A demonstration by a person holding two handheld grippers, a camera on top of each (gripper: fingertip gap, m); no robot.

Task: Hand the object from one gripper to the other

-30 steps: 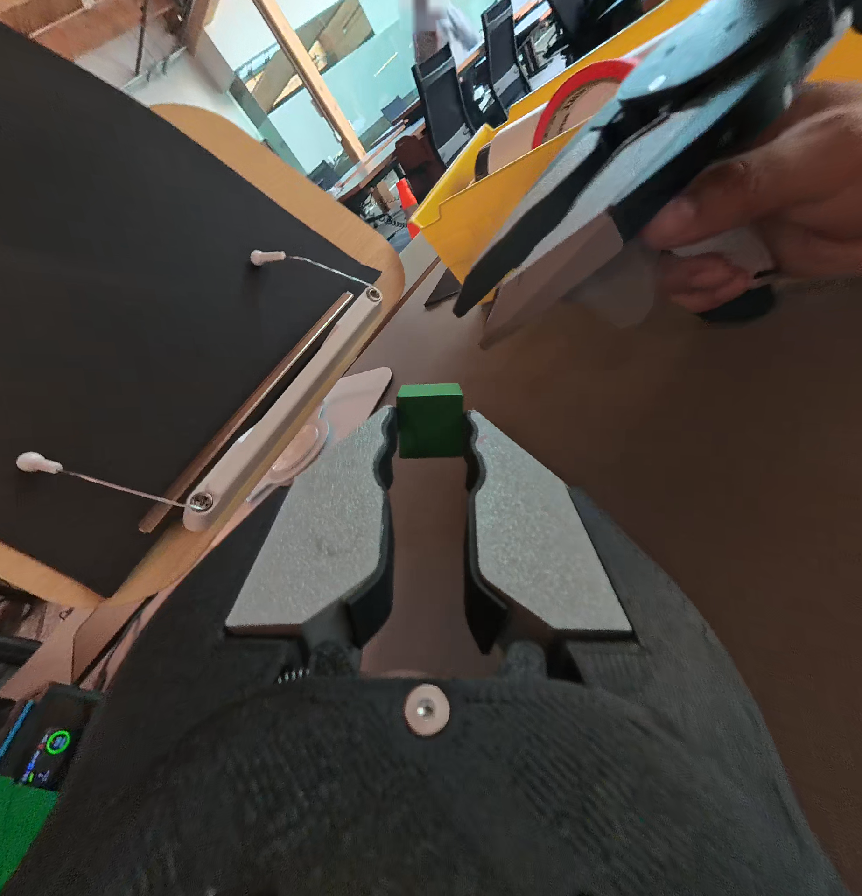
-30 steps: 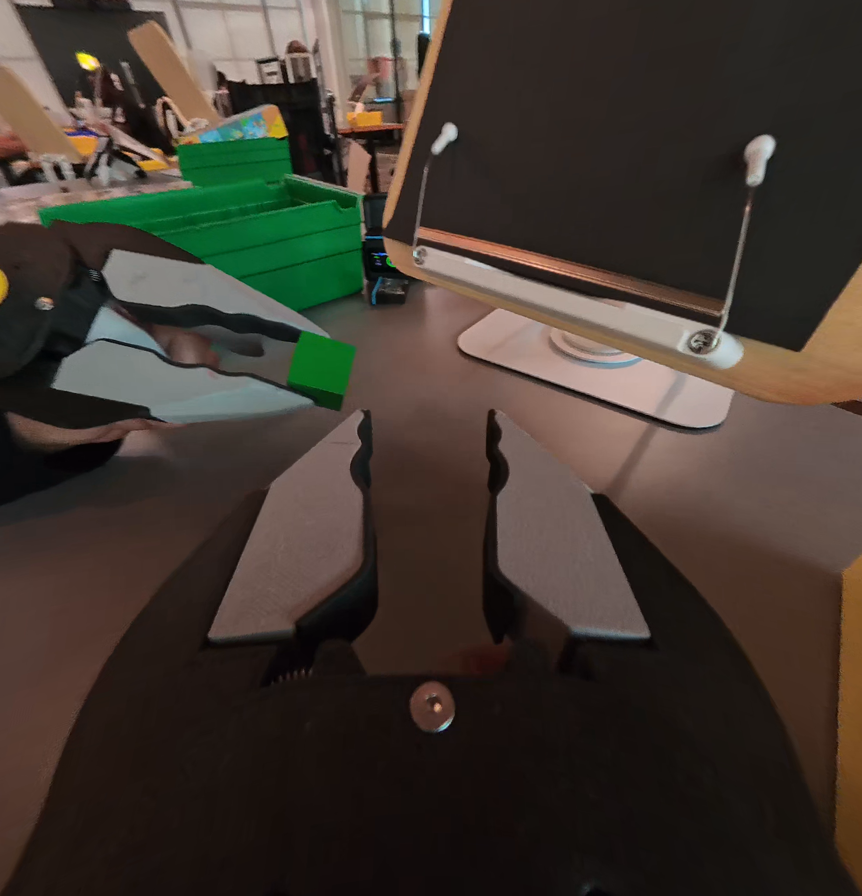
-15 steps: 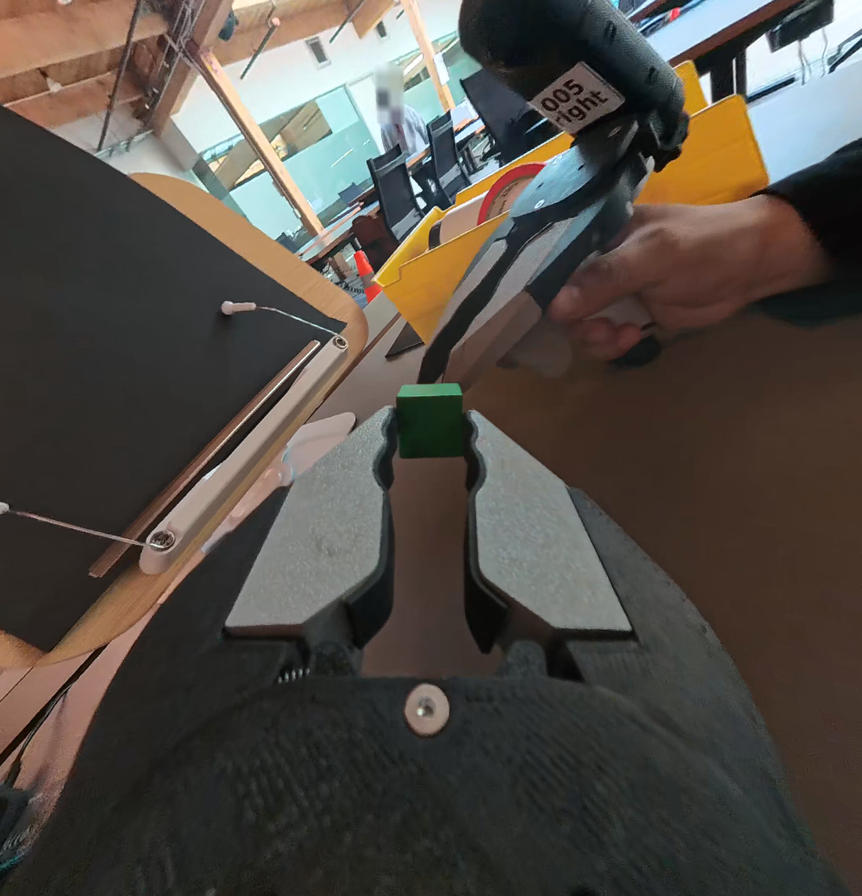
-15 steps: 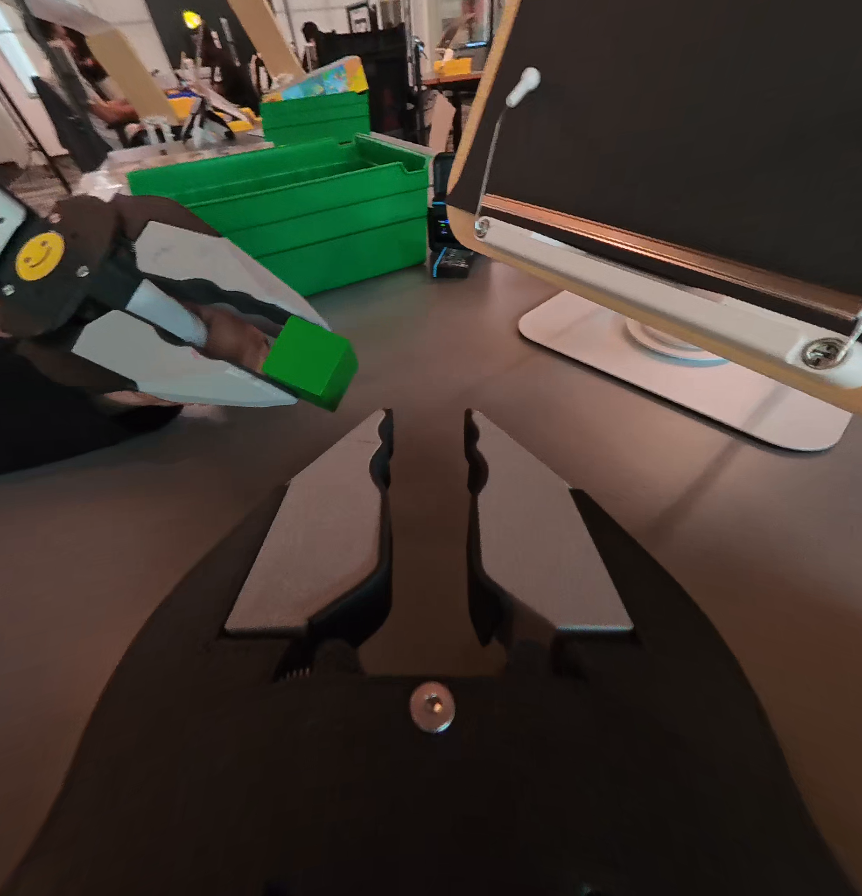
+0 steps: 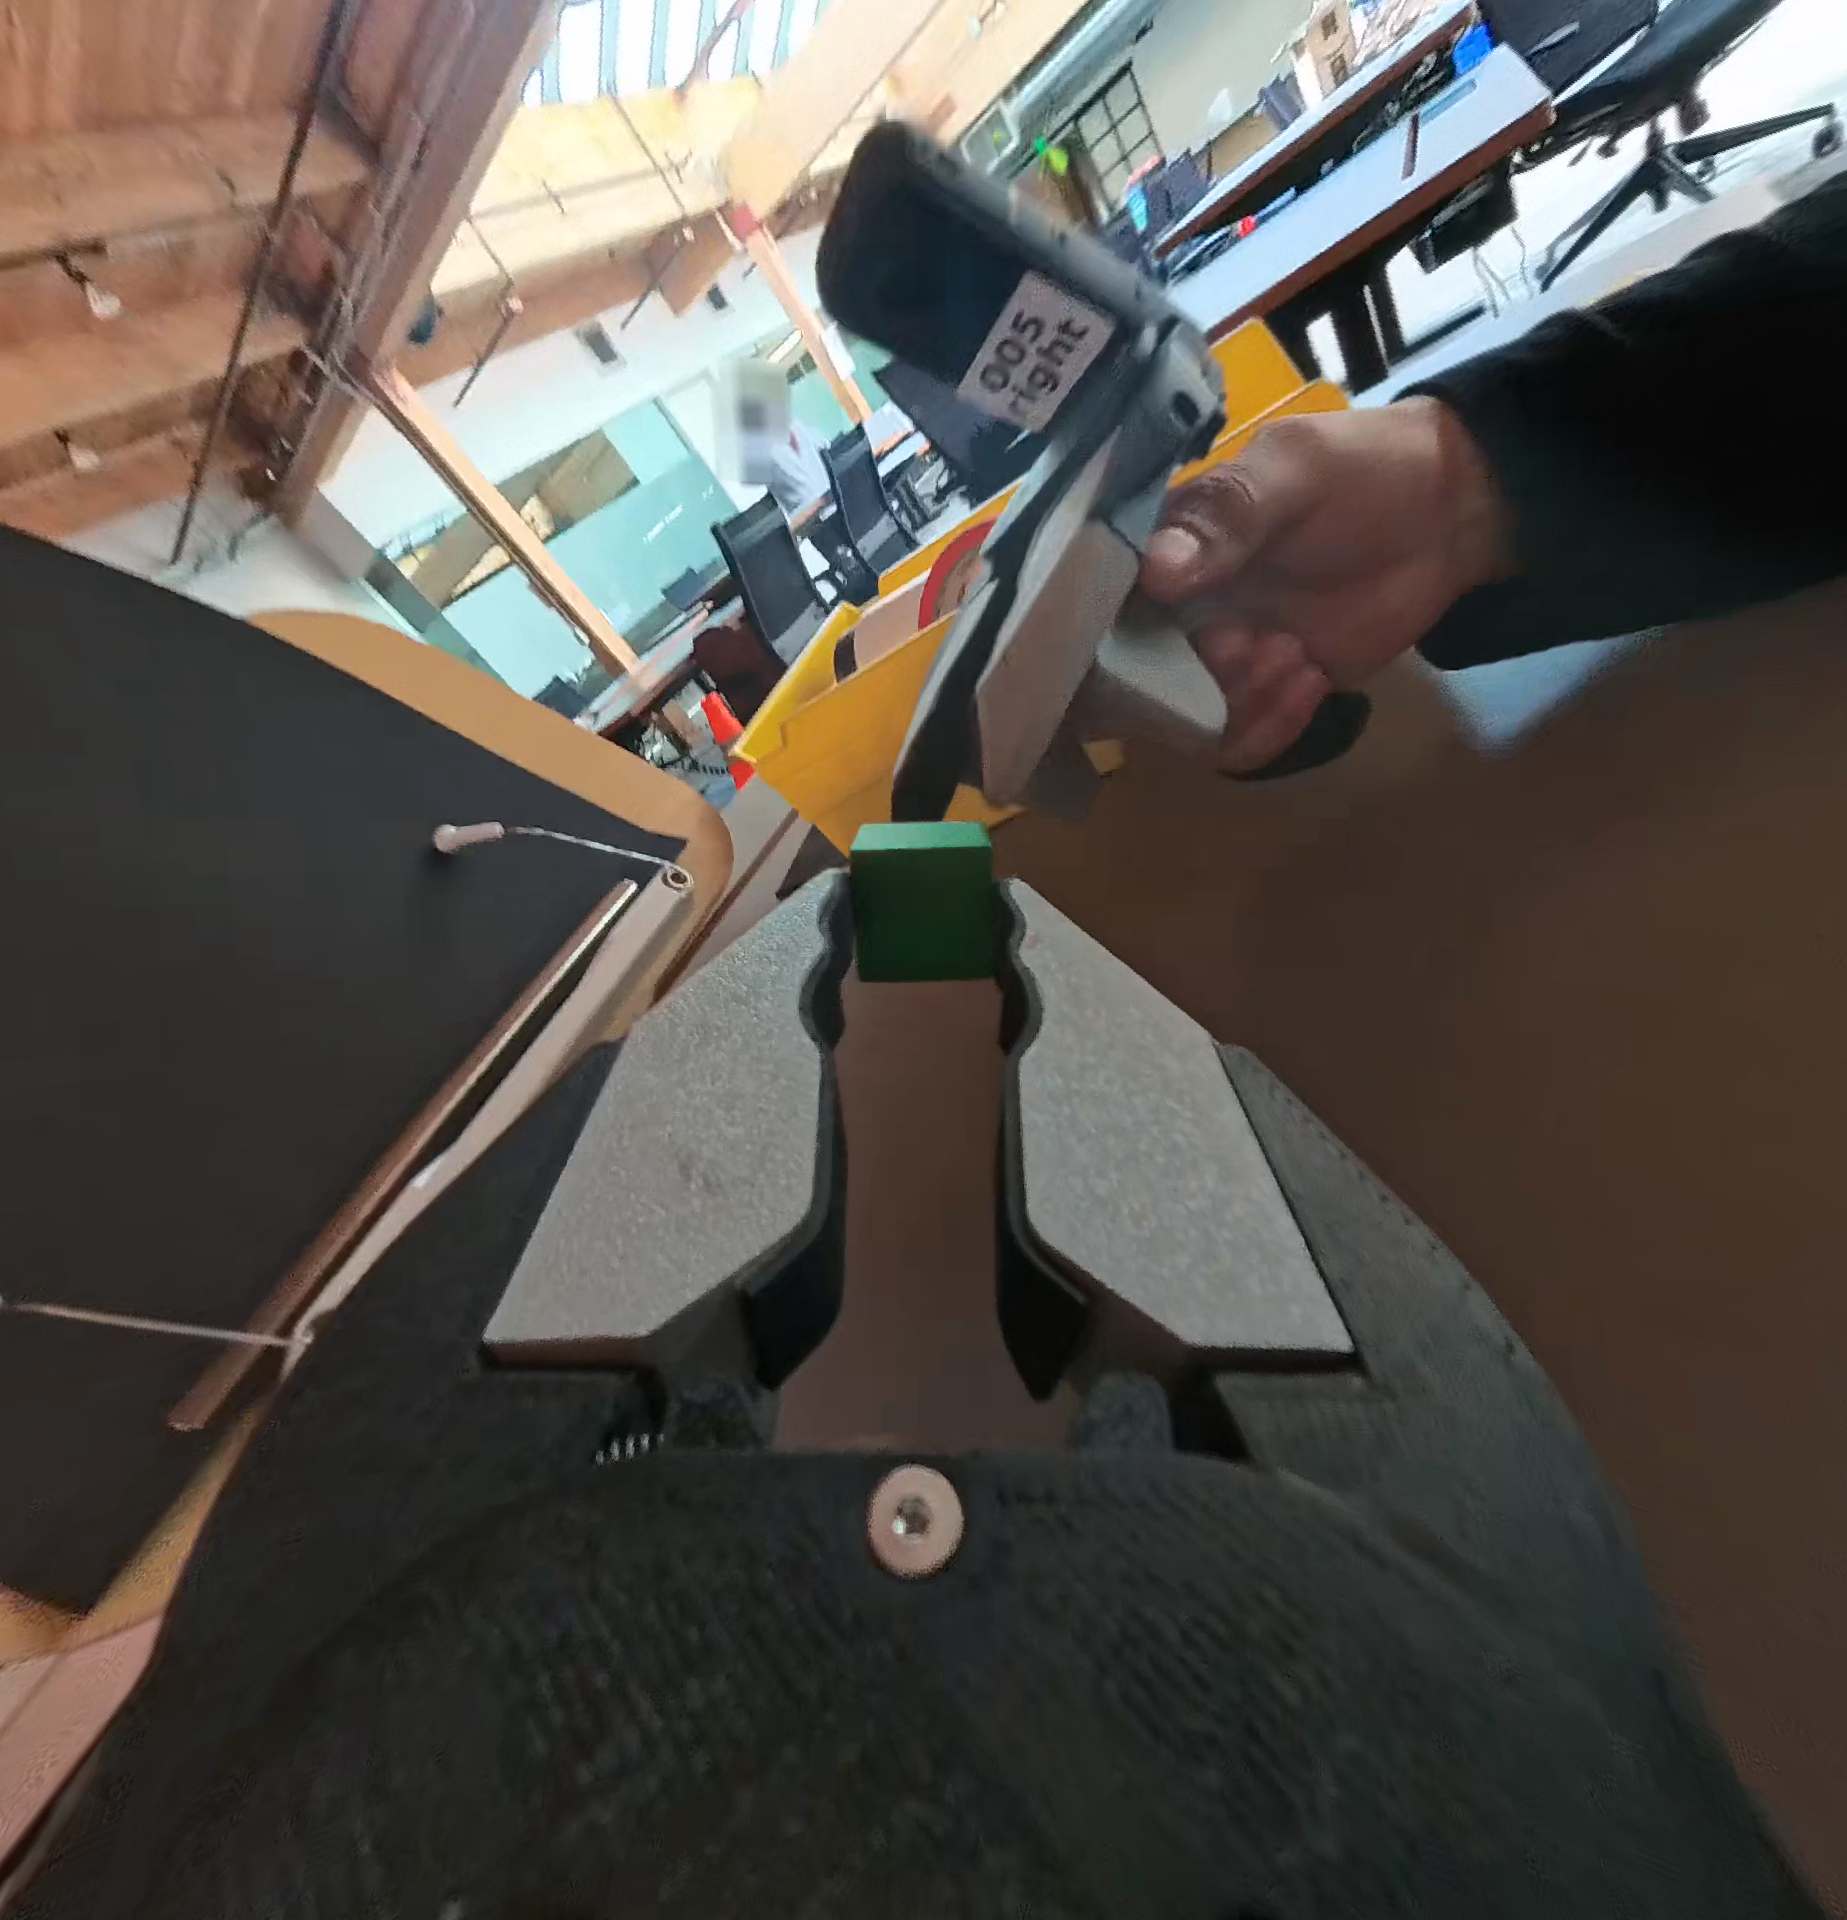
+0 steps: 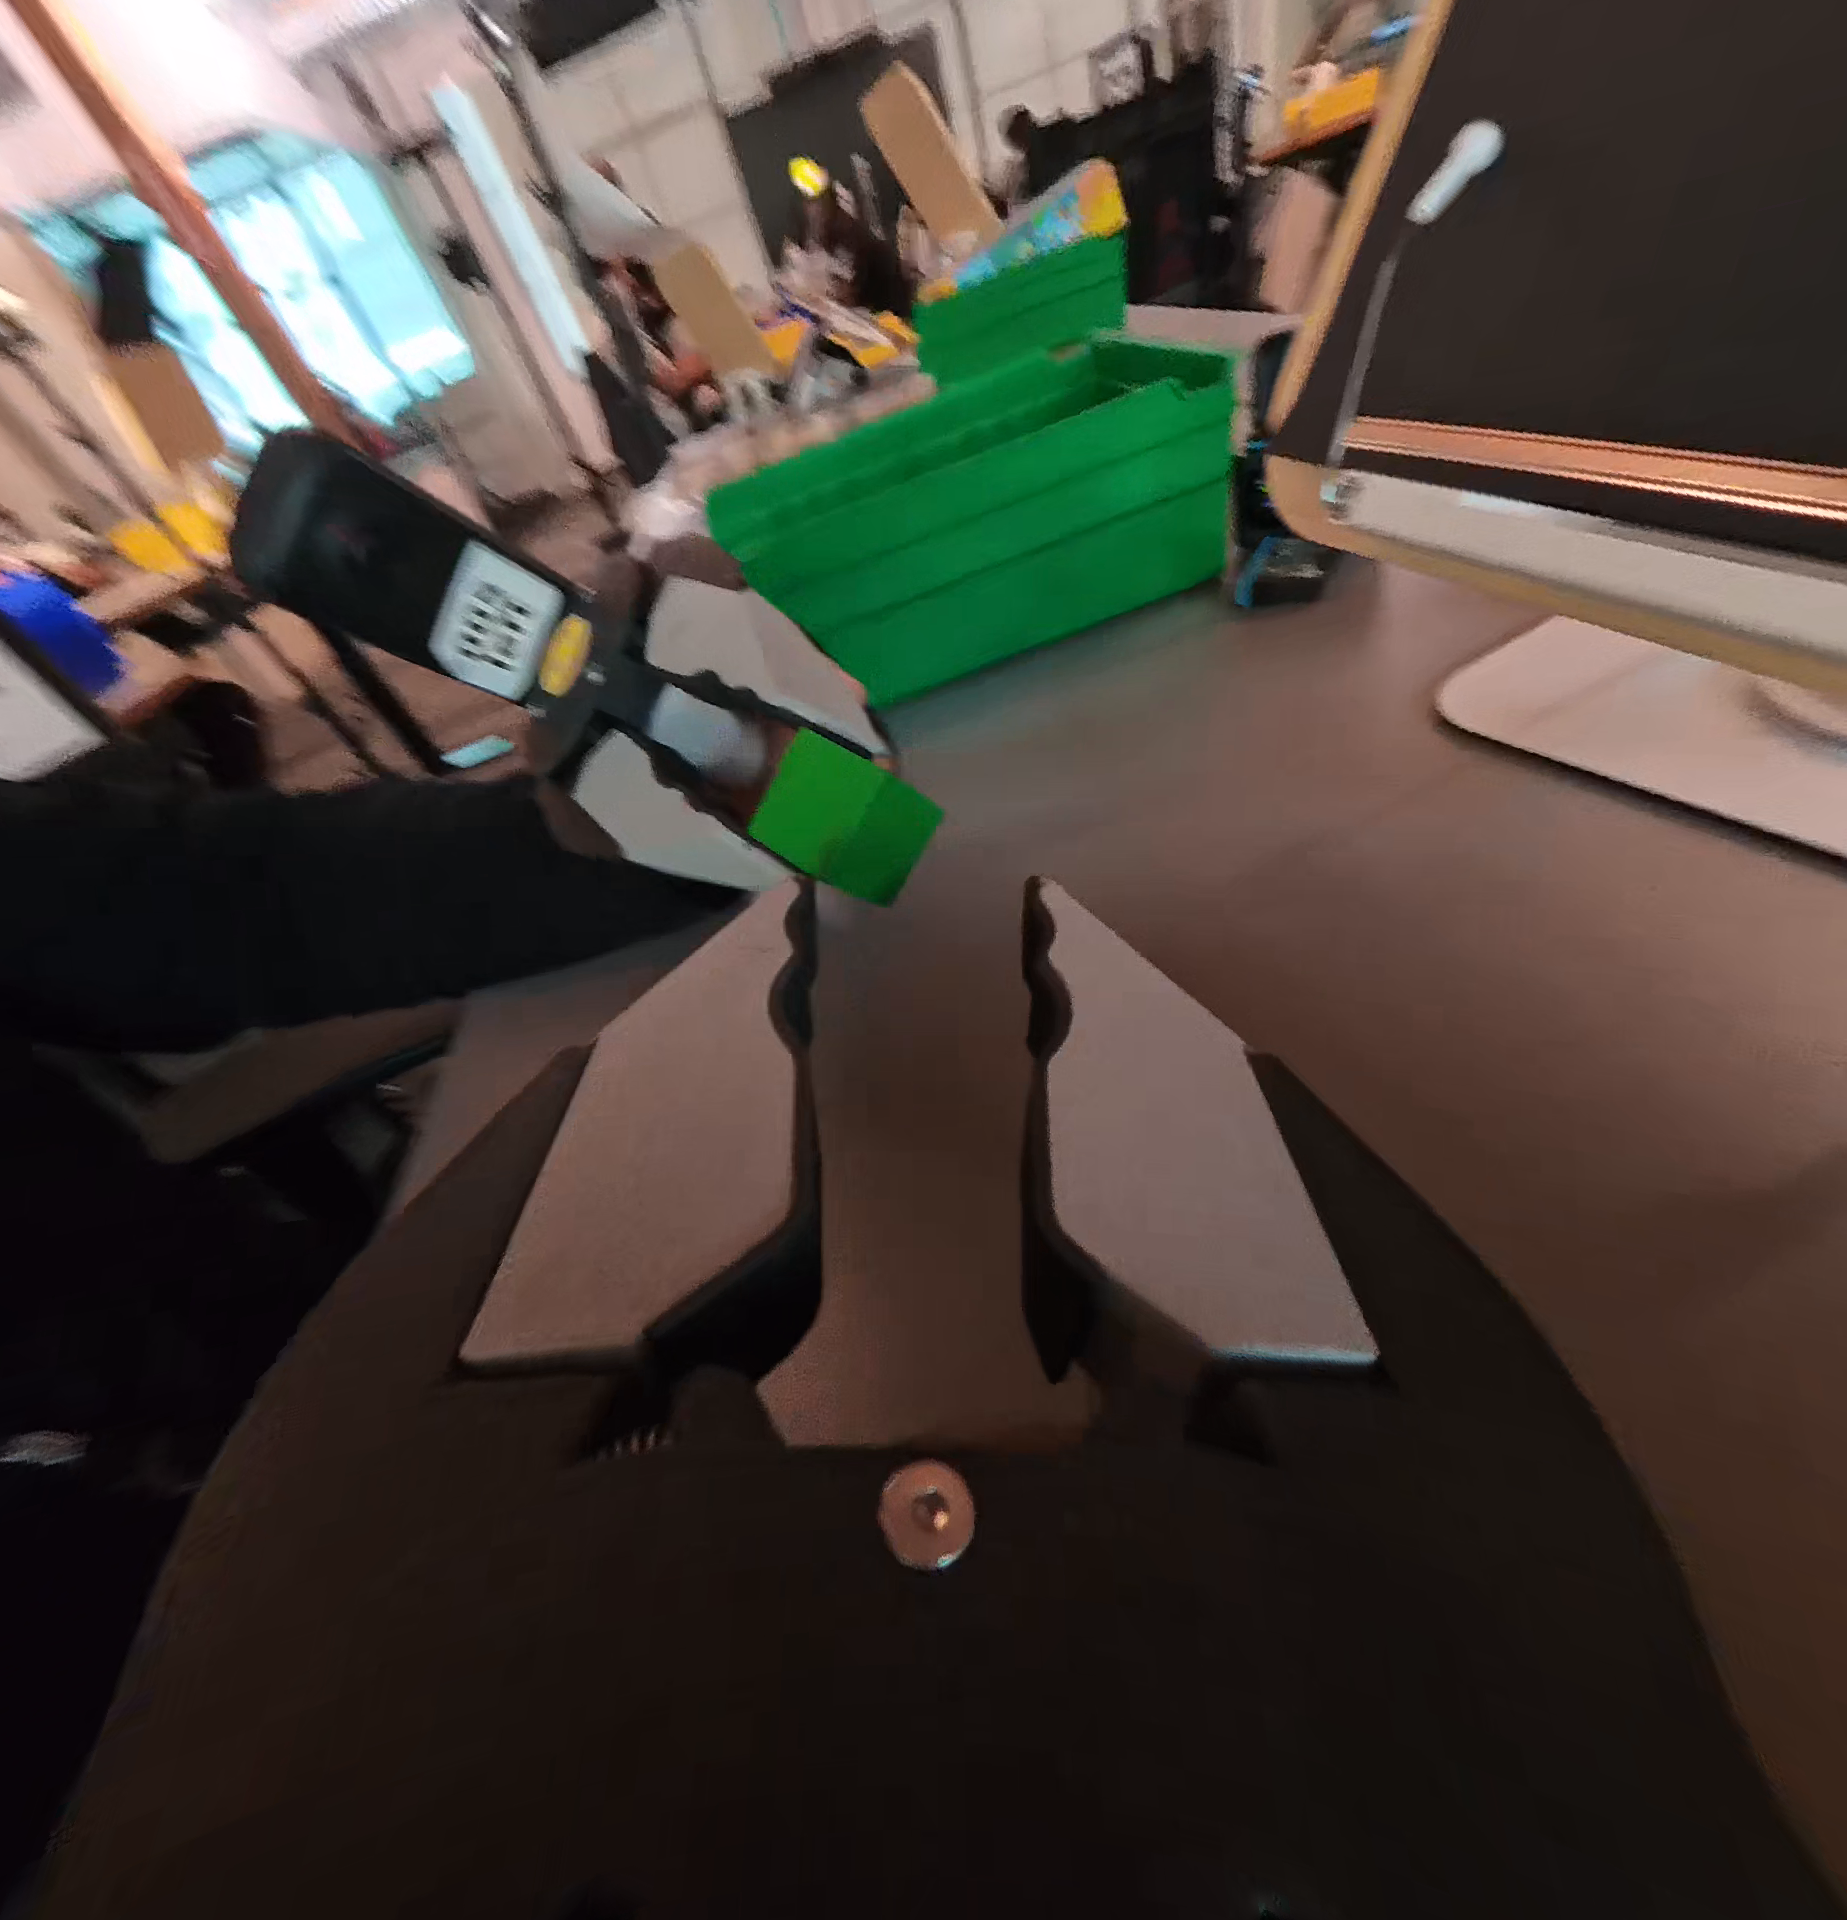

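The green block [image 5: 924, 914] sits pinched between the tips of the left gripper [image 5: 924, 925], held above the brown table [image 5: 1470, 1039]; it is a short squat block, and in the right wrist view [image 6: 844, 821] it sticks out forward past the fingertips, so its longer side seems to run along the fingers, tilted a little downward; the blur leaves the exact proportions unclear. The left jaws are closed on its two side faces, parted only by the block's width; the front and top faces are bare.

The right gripper [image 6: 917, 914] holds nothing; its jaws stand partly open, with a gap a little wider than the block; its tips are near the block, which lies just up and to the left of them, not between them. From the left wrist view the right gripper [image 5: 960, 805] comes down from above at a slant, its tips just behind the block, held by a hand [image 5: 1303, 582] in a dark sleeve.

A black board [image 5: 223, 883] on a white stand [image 6: 1667, 727] rises at one side of the table; green bins [image 6: 981, 540] stand behind the left gripper, a yellow bin [image 5: 846, 727] behind the right; nothing lies between the two grippers.
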